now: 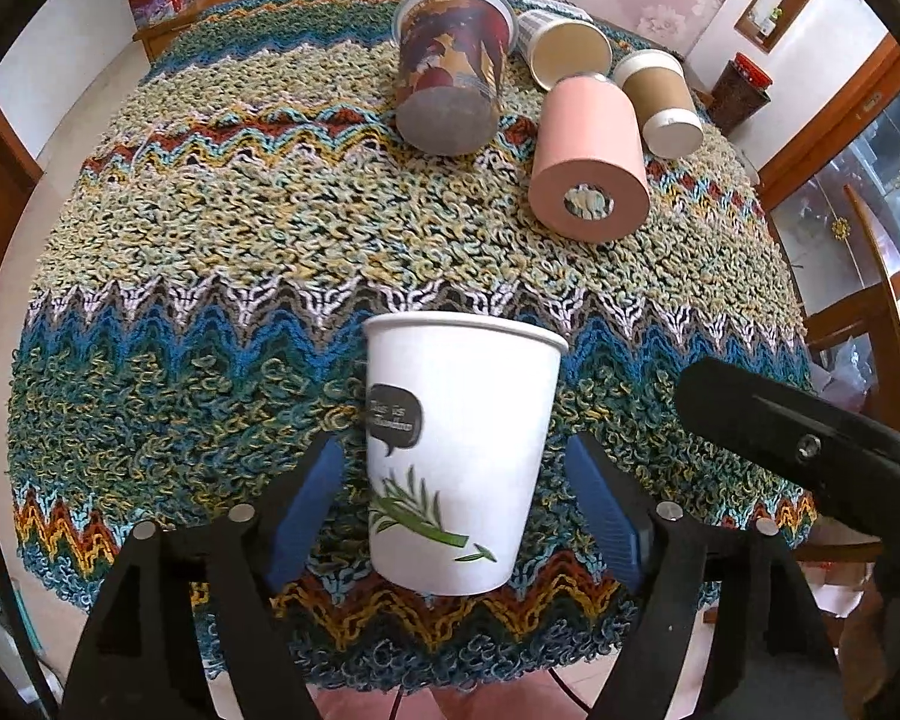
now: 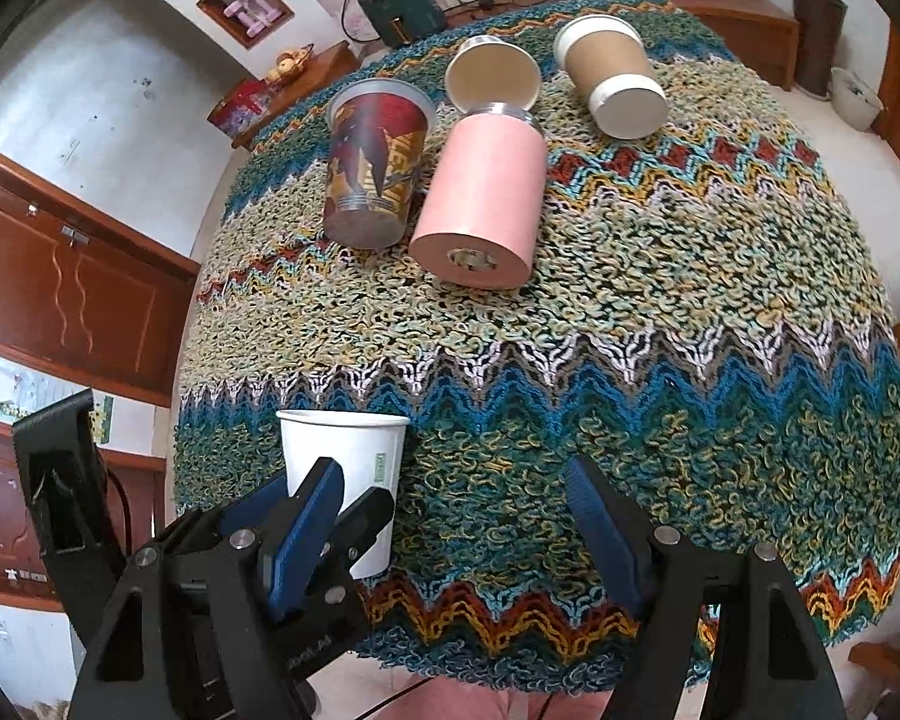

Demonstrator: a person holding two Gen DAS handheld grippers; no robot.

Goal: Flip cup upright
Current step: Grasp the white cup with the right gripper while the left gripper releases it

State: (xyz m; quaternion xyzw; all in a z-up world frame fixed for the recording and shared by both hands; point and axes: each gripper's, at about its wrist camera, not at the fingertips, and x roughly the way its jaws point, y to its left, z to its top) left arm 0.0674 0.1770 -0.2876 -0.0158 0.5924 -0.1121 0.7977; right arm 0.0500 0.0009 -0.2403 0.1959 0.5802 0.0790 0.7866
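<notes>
A white paper cup with a leaf print stands upright on the knitted cloth near the table's front edge. My left gripper is open, its blue pads either side of the cup with gaps to both. The cup also shows in the right wrist view, with the left gripper's fingers around it. My right gripper is open and empty, to the right of the cup.
Further back lie a pink cup, a printed clear cup, a brown paper cup and a white-lined cup, all on their sides. The zigzag cloth covers the round table. Wooden cabinets stand around.
</notes>
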